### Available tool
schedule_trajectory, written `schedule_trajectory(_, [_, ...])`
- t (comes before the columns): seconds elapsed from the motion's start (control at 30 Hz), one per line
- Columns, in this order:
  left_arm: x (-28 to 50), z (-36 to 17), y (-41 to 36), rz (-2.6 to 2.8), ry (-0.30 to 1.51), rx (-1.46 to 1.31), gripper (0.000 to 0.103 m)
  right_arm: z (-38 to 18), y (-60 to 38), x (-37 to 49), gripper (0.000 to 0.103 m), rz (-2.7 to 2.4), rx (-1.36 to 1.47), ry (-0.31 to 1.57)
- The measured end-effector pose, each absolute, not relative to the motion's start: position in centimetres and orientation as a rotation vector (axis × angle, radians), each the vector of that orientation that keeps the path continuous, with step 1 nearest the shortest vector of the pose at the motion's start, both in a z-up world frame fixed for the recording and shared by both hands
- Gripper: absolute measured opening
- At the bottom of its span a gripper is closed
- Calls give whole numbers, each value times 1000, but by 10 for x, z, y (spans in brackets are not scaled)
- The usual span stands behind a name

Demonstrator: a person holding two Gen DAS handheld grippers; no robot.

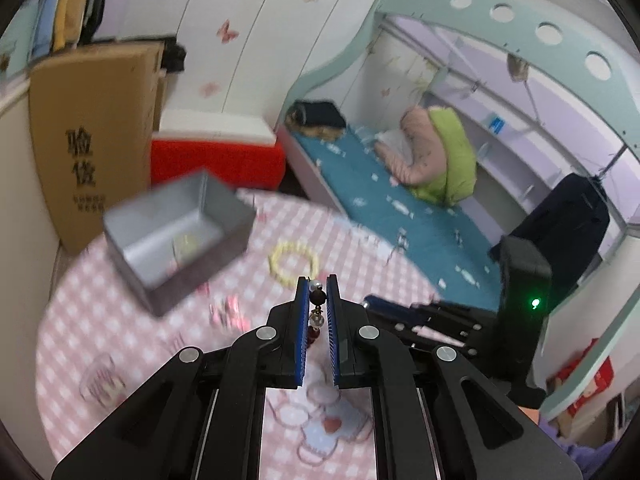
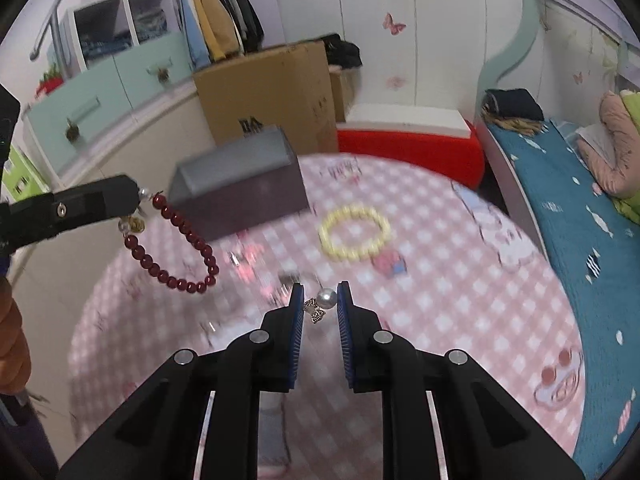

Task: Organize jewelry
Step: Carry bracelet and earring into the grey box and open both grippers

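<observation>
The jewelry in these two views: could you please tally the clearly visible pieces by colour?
Dark red: 1, bead bracelet in left gripper
Yellow: 1, bead bracelet on table
White: 1, pearl piece in right gripper
Total: 3

left gripper (image 1: 318, 300) and right gripper (image 2: 320, 304): black linkage frames, round silver pivot pins, blue ribbed pads (image 2: 297, 340) on the fingers' inner faces. black housing with one green indicator light (image 1: 535, 303). orange sleeve (image 2: 12, 344) at frame edge.

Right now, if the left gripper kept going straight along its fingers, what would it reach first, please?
Probably the yellow bead bracelet lying on the checked tablecloth, just beyond the left gripper; depth is uncertain.
</observation>
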State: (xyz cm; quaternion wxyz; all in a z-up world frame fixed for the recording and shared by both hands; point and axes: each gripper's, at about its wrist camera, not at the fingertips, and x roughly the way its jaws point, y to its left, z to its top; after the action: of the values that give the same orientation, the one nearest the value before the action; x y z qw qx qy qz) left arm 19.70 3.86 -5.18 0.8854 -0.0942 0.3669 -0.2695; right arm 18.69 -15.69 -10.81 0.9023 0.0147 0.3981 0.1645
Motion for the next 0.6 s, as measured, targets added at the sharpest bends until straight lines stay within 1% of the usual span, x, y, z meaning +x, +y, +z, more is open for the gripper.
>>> schedule_trajectory(0.17, [218, -6, 52, -495, 652, -157, 9, -81, -142, 212, 17, 384, 46, 776])
schedule_trajectory(0.3, [238, 9, 66, -441, 619, -159, 9, -67, -122, 238, 17, 418, 52, 759])
schedule_trajectory(0.47, [277, -16, 83, -367, 694, -166, 9, -60, -96, 264, 17, 463, 67, 759])
schedule_trajectory(0.6, [302, -57, 90, -332, 797, -172, 9, -62, -77, 283, 17, 483, 63, 780])
